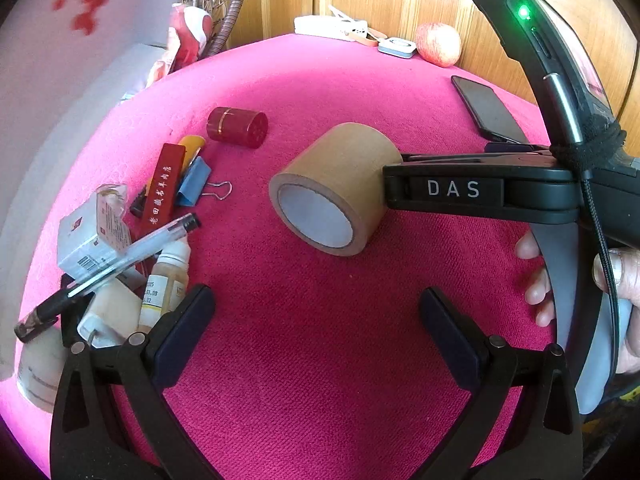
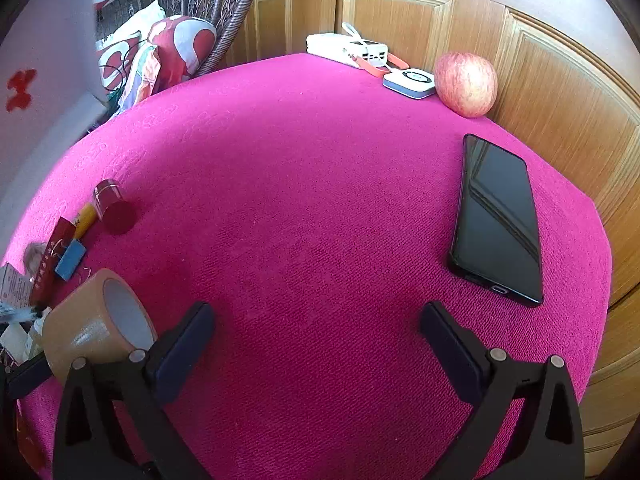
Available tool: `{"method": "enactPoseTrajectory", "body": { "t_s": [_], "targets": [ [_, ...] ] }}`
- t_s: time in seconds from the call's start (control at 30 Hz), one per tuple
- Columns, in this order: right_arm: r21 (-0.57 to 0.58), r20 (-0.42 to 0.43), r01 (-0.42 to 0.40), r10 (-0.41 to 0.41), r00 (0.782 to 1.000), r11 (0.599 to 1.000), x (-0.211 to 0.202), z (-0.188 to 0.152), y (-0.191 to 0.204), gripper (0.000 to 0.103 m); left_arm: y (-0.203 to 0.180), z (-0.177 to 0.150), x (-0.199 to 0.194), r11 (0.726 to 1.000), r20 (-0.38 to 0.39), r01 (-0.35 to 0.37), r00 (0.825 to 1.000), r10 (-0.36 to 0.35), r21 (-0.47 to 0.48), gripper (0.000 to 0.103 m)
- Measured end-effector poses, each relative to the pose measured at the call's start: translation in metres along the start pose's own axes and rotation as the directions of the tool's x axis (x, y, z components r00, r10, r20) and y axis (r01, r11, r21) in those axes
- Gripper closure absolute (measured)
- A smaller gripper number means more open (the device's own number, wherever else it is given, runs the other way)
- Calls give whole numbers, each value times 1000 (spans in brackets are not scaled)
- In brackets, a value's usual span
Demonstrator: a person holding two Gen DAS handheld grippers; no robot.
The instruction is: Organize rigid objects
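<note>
Left gripper (image 1: 316,312) fingers stand wide apart over bare pink cloth (image 1: 320,360), nothing between the pads. Ahead of it the brown tape roll (image 1: 334,190) lies on its side on the cloth, open core facing the left wrist camera. Right gripper (image 1: 394,178) comes in from the right at the roll's far end; seen side-on from the left wrist, one finger marked DAS touches the roll's outer wall. In the right wrist view the right gripper (image 2: 316,340) has its fingers spread, nothing between the pads, and the tape roll (image 2: 94,328) sits just outside its left finger, so no grip on it. Person's hand (image 1: 616,280) wraps the right gripper's handle at the frame's right edge. Left of the roll a cluster: blue binder clip (image 1: 196,182), red flat box with gold characters (image 1: 164,190), yellow item partly hidden beneath it, clear pen (image 1: 132,256) lying across a small white carton (image 1: 88,240), dropper bottle (image 1: 168,280), white plug (image 1: 108,316). Dark red cylindrical cap (image 1: 238,127) lies on its side beyond the cluster, apart from the roll. Far right: black phone (image 2: 498,220) face up near the cloth's edge. Far edge by the wooden doors (image 2: 540,80): apple (image 2: 466,84), small white device (image 2: 410,82), white power bank (image 2: 346,50)
</note>
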State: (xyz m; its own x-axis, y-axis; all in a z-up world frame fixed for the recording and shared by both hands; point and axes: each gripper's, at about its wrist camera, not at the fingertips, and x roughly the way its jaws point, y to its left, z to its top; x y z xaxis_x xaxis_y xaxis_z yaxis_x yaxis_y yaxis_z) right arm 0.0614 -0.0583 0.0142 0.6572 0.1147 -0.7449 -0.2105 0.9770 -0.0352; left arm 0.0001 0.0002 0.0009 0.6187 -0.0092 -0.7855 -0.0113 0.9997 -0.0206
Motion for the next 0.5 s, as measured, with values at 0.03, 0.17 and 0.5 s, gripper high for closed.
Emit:
{"method": "enactPoseTrajectory", "body": {
  "t_s": [0.03,0.17,0.5],
  "targets": [
    [1,0,1,-1,1000,1000,0,0,1,0,0,0,0,1000,0,0,1000,0,0,0],
    [-1,-2,2,-2,1000,1000,0,0,1,0,0,0,0,1000,0,0,1000,0,0,0],
    [-1,-2,1,-1,1000,1000,0,0,0,0,0,0,0,1000,0,-1,1000,1,0,0]
  ]
}}
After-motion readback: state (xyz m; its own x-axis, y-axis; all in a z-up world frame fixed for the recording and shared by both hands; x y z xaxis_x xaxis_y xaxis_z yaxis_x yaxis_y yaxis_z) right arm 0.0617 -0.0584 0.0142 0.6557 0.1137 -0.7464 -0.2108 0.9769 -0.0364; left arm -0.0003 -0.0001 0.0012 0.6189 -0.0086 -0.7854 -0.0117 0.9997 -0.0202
